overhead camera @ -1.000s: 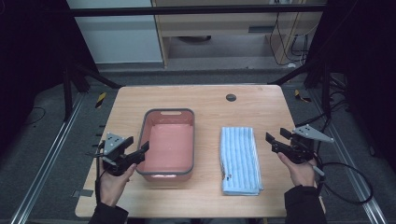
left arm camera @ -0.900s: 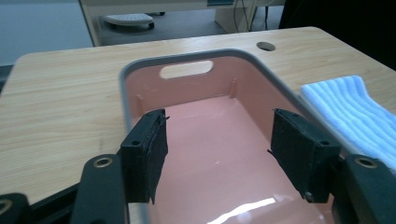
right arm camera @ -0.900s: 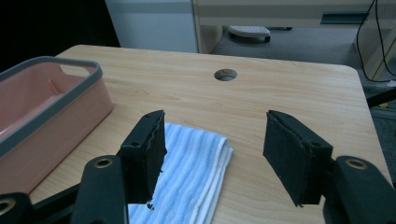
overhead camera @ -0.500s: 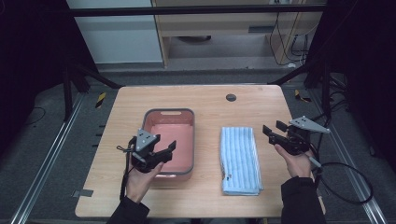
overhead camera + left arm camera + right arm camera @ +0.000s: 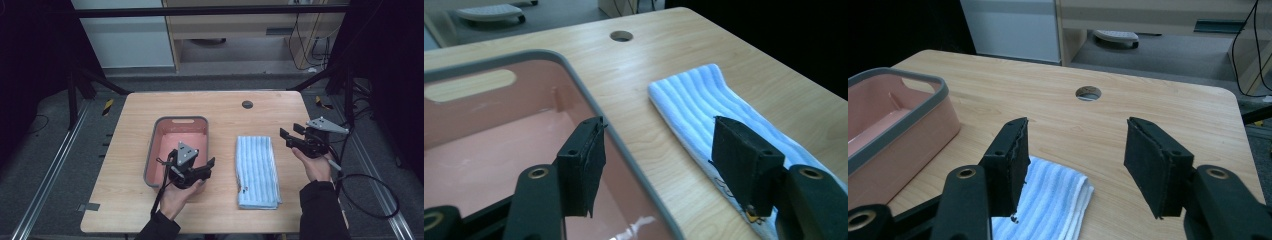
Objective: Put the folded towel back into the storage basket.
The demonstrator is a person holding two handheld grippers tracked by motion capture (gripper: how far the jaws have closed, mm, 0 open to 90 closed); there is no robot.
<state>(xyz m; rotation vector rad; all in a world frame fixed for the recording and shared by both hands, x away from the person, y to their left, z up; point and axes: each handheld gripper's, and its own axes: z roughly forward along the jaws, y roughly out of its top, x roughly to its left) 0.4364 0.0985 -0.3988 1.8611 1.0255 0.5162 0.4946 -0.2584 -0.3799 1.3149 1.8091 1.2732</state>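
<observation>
Ribbed blue towel (image 5: 257,172) — folded oblong — beside smooth pink tub (image 5: 177,122).

My table (image 5: 150,120) is light wood with a round cable hole (image 5: 247,104) near its far edge. Beyond it, at the top of the frame, I see a pale cabinet (image 5: 120,35) at upper left and a wooden shelf unit (image 5: 235,20) with cables (image 5: 300,45) at upper right. Grey carpet (image 5: 45,150) surrounds me, metal rails (image 5: 50,175) along each side, yellow-black tape (image 5: 107,106) at left.
</observation>
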